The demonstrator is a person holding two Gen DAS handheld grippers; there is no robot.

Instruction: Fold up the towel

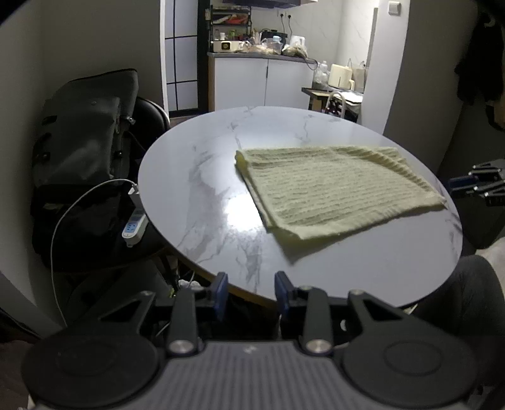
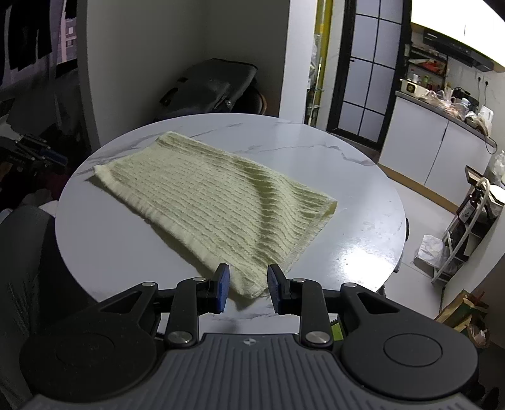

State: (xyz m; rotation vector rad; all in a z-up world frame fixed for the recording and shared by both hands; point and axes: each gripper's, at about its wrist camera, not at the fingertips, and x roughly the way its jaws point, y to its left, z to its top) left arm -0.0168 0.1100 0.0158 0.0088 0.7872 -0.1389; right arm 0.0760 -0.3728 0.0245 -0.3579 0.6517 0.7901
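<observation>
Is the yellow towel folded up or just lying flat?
Folded at least once. The towel lies flat on the table, but its near corner and side edge show doubled layers.

I'm working in a lived-in home, in a small dining corner that opens onto a kitchen. A round marble-patterned surface fills my view. Behind it a kitchen counter on white cabinets is crowded with bottles, bags and a kettle, with a spice rack above. A dark backpack sits on a chair, and a range hood hangs overhead.
</observation>
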